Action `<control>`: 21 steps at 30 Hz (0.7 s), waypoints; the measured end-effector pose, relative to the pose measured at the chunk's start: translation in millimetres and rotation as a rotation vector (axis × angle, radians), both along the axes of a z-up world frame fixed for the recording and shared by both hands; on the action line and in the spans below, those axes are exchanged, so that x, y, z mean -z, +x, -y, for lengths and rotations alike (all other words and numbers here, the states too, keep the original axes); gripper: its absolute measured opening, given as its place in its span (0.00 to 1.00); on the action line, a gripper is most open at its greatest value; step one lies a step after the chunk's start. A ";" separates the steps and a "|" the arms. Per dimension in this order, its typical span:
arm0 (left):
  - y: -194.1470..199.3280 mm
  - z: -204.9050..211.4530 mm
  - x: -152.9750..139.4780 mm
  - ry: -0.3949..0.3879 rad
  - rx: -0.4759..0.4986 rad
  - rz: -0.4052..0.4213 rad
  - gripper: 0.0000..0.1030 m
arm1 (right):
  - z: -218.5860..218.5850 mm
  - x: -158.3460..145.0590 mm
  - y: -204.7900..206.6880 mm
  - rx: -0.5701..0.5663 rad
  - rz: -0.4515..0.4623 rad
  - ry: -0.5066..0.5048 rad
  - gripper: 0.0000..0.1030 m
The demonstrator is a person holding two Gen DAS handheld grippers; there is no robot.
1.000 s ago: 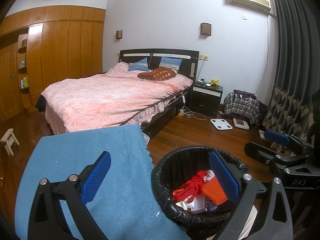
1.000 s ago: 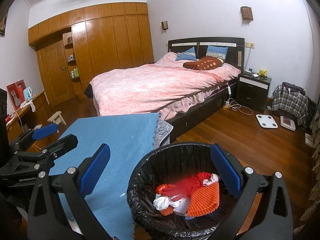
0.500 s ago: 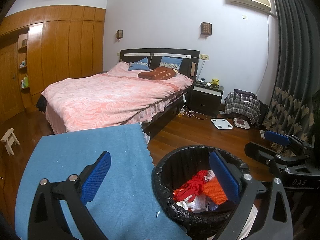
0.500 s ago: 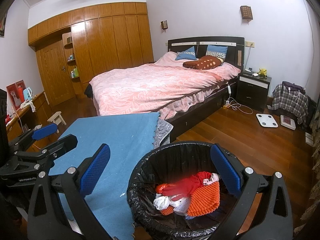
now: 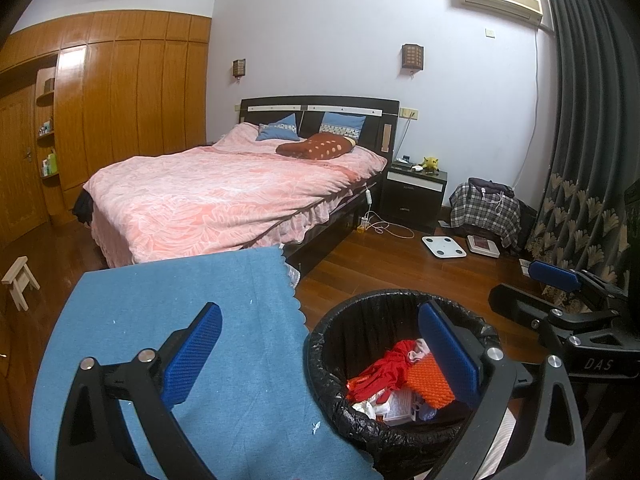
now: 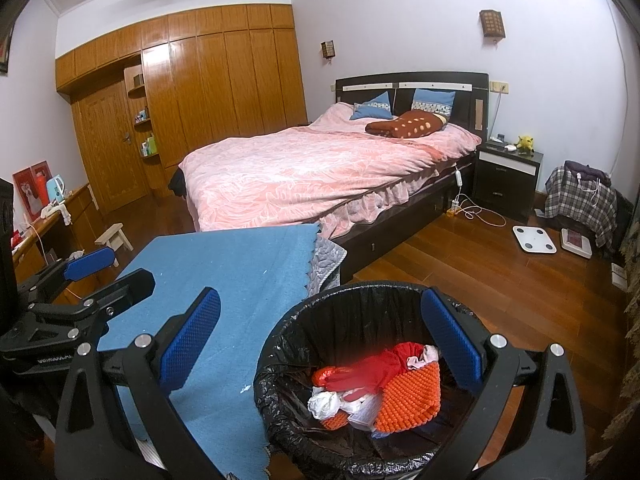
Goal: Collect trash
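A round bin with a black liner (image 5: 320, 344) (image 6: 280, 344) stands on the floor beside a table covered in blue cloth (image 5: 180, 304) (image 6: 240, 272). Inside it lie a red wrapper (image 5: 380, 372) (image 6: 372, 368), an orange knobbly piece (image 5: 430, 382) (image 6: 408, 400) and crumpled white paper (image 6: 324, 402). My left gripper (image 5: 320, 356) is open and holds nothing, spanning the cloth edge and the bin. My right gripper (image 6: 320, 348) is also open and holds nothing, above the bin's left rim. Each gripper shows at the other view's edge.
A bed with a pink quilt (image 5: 224, 192) fills the middle of the room. A dark nightstand (image 5: 414, 196), two floor scales (image 5: 444, 246), a plaid-covered bundle (image 5: 486, 208) and a patterned curtain (image 5: 580, 160) stand to the right. A small wooden stool (image 5: 20, 280) and wardrobes (image 6: 200, 92) are to the left.
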State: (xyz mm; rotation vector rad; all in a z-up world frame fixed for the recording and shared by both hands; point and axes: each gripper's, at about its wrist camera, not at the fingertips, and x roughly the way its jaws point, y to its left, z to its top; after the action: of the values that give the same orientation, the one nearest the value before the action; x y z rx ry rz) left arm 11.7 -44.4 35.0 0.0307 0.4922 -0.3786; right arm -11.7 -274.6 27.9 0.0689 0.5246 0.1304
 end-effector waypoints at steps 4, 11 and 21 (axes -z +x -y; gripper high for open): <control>0.5 0.4 0.2 0.000 0.000 0.000 0.94 | -0.6 -0.3 -0.2 0.000 0.000 0.000 0.95; 0.0 0.7 -0.8 0.001 -0.001 -0.001 0.94 | -0.7 0.8 -0.4 0.000 -0.002 0.000 0.95; -0.2 0.9 -0.4 0.001 -0.001 -0.005 0.94 | 0.0 0.1 -0.3 -0.001 -0.002 0.001 0.95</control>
State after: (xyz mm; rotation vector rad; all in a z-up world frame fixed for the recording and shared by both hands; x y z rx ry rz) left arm 11.5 -45.3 35.4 0.0307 0.4971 -0.3773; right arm -11.9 -274.6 27.9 0.0696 0.5267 0.1311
